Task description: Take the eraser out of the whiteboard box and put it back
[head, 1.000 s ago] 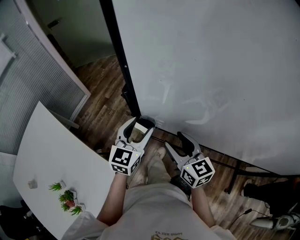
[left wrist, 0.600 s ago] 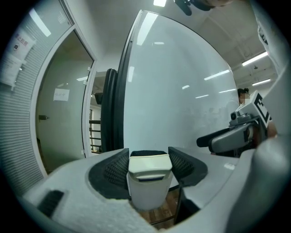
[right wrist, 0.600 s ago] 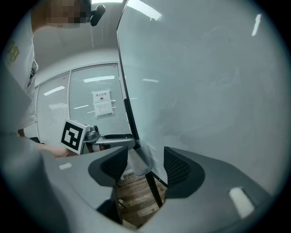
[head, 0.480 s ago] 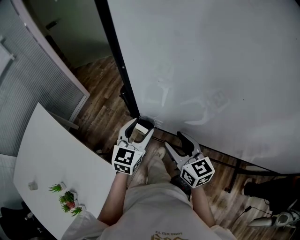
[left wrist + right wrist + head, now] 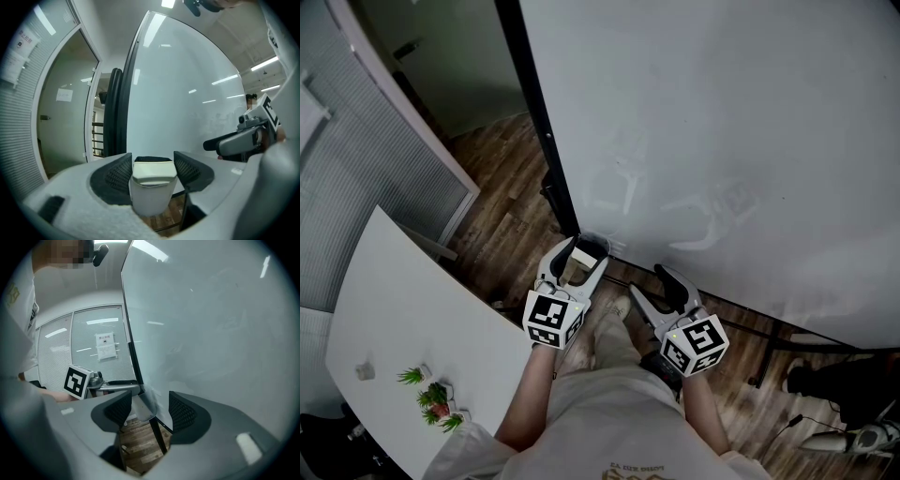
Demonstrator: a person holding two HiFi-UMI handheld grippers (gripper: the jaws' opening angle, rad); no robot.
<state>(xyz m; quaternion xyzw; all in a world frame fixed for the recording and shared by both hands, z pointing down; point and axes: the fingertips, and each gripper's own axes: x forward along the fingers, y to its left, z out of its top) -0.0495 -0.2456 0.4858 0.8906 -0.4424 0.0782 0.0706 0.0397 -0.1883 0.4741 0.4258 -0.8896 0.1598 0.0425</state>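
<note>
The eraser [image 5: 153, 171] is clamped in the left tongs [image 5: 579, 258] just at the whiteboard box [image 5: 594, 246], apparently aligned for passage through its mouth. The right tongs [image 5: 647, 284] are released and empty, held aside for clearance.

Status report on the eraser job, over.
Left gripper jaws shut on eraser, right by the whiteboard box. Right gripper open, empty. Nothing in the way.

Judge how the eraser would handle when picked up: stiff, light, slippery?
The eraser looks like a rigid plastic block, so probably stiff and light. Its smooth sides may slip, though the left claw has textured pads that should help.
</note>
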